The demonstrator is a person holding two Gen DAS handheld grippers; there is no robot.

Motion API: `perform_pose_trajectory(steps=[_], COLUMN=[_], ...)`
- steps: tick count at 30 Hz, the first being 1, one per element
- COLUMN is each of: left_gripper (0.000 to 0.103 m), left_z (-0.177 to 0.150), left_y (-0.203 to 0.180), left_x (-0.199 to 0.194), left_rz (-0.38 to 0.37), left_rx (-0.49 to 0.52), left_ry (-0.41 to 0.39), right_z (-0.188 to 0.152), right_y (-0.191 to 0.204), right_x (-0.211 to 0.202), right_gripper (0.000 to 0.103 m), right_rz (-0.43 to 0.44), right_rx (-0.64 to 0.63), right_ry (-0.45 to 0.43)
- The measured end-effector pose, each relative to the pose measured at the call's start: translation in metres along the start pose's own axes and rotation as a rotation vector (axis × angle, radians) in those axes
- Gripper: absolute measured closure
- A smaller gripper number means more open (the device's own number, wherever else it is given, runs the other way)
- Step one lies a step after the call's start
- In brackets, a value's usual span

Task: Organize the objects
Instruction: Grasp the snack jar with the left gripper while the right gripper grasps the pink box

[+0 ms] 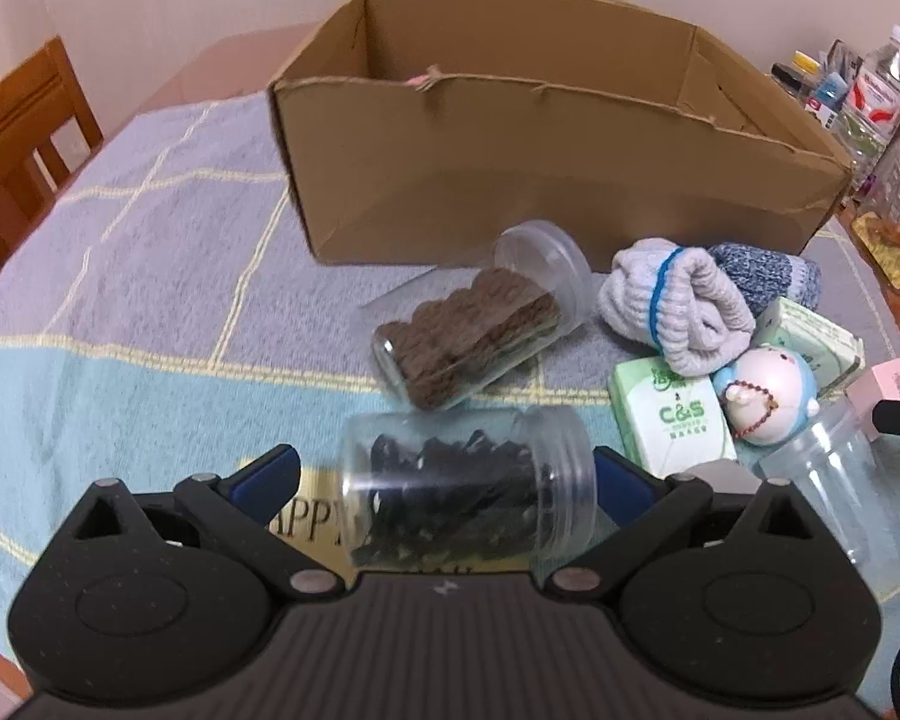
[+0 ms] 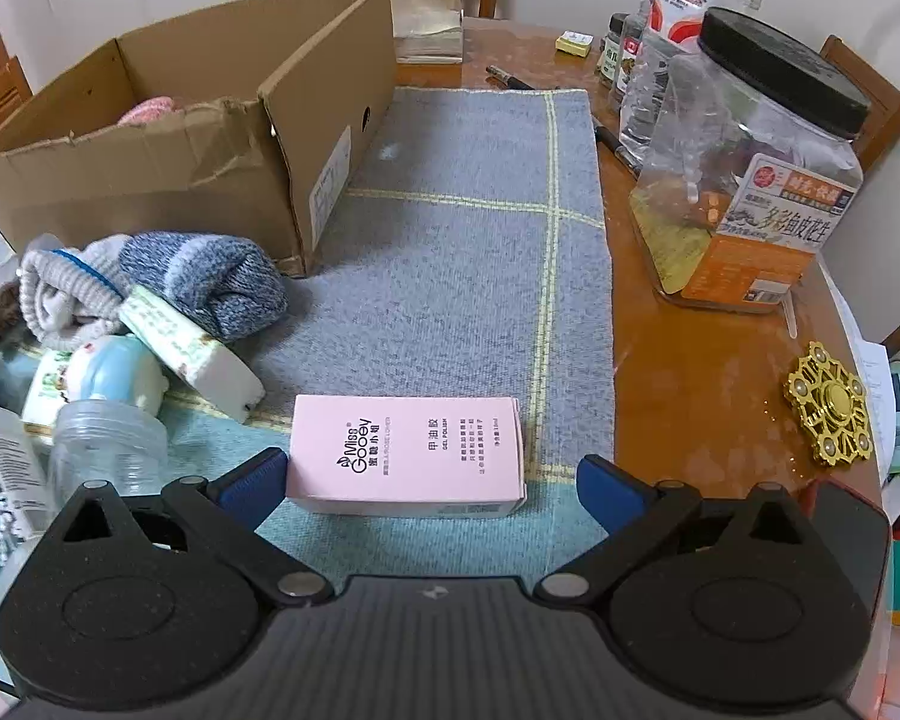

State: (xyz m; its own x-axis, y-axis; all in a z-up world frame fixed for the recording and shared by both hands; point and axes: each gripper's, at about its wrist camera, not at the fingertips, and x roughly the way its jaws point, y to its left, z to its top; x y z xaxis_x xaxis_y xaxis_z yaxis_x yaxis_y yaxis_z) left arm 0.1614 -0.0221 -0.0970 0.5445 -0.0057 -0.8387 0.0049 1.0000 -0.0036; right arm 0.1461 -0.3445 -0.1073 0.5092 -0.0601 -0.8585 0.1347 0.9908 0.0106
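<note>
Since both claws stand spread and empty, I read my left claw (image 1: 447, 480) bracketing the clip jar (image 1: 468, 489), light, slick plastic: grip mid-barrel. My right claw (image 2: 432, 483) straddles the pink carton (image 2: 405, 456), crushable; beyond waits the cardboard box (image 1: 510, 180).
</note>
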Motion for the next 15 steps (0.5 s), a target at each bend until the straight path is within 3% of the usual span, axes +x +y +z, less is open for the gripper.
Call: perform_pose_trajectory(steps=[9,15], left_gripper=[0.015,0.021], left_z=[-0.001,-0.002], left_y=[-0.004,-0.001], left_x=[0.005,0.003], left_rz=[0.014,0.005], left_rx=[-0.027,-0.045], left_ry=[-0.002,0.004], right_z=[0.001,0.002], right_y=[0.006,0.011], right_x=[0.012,0.010], right_gripper=[0.000,0.017], right_rz=[-0.022,-0.028], right_rx=[-0.031,-0.053], right_ry=[0.004,0.015])
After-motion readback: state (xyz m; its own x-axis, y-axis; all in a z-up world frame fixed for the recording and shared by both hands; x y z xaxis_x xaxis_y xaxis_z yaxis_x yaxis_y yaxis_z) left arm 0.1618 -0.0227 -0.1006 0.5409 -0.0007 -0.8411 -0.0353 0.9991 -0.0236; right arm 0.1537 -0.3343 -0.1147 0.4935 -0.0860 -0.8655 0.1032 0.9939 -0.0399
